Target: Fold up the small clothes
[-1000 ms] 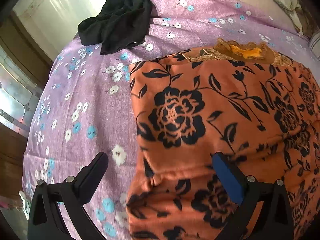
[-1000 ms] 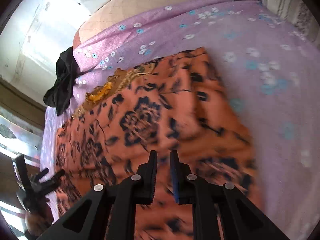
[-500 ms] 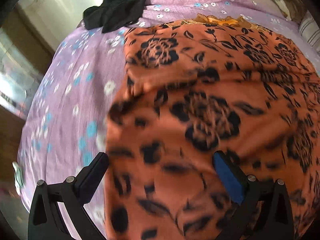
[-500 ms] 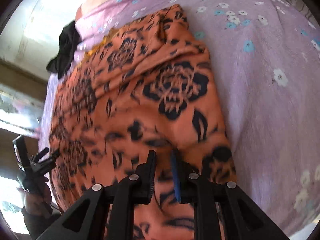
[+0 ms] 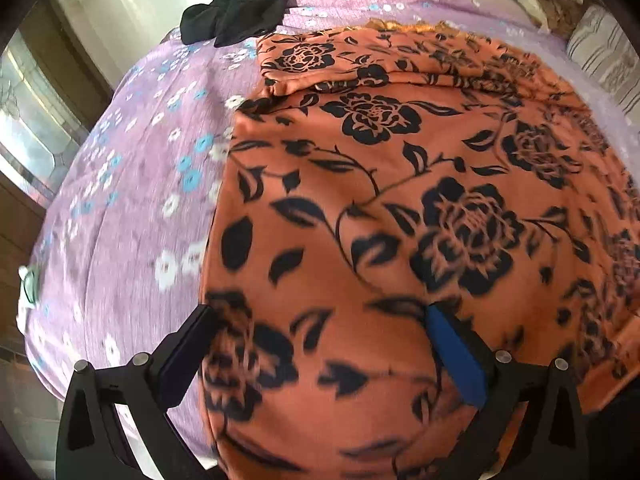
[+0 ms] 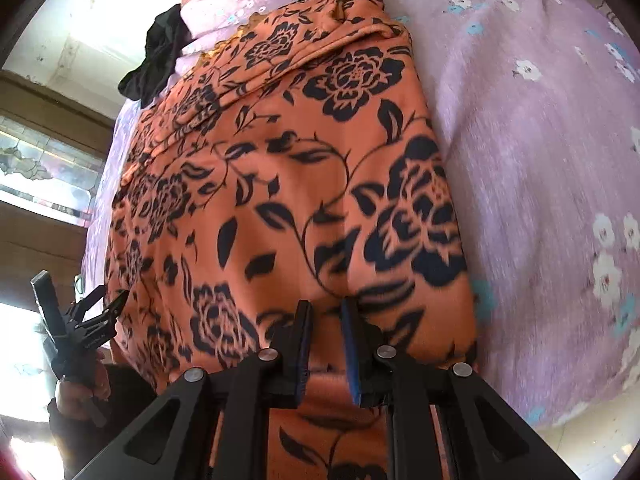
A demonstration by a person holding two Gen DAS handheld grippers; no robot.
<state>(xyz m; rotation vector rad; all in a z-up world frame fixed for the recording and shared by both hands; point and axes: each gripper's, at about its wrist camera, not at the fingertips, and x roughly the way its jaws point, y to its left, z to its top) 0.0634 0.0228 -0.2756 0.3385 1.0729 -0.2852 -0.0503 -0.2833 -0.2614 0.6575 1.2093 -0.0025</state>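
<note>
Orange floral garment [image 5: 400, 208] lay spread on the bed's purple flowered sheet [image 5: 132, 184], its near edge hanging toward the cameras. Right claw [image 6: 326, 344] was almost closed, cloth pinched between its fingers. Left claw [image 5: 320, 356] gaped wide over the fabric, holding nothing. Farther off, a black garment [image 5: 240, 12] lay crumpled.

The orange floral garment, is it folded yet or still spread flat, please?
Partly folded: the orange floral garment has its far end doubled over in a visible layer; the rest lies spread.
</note>
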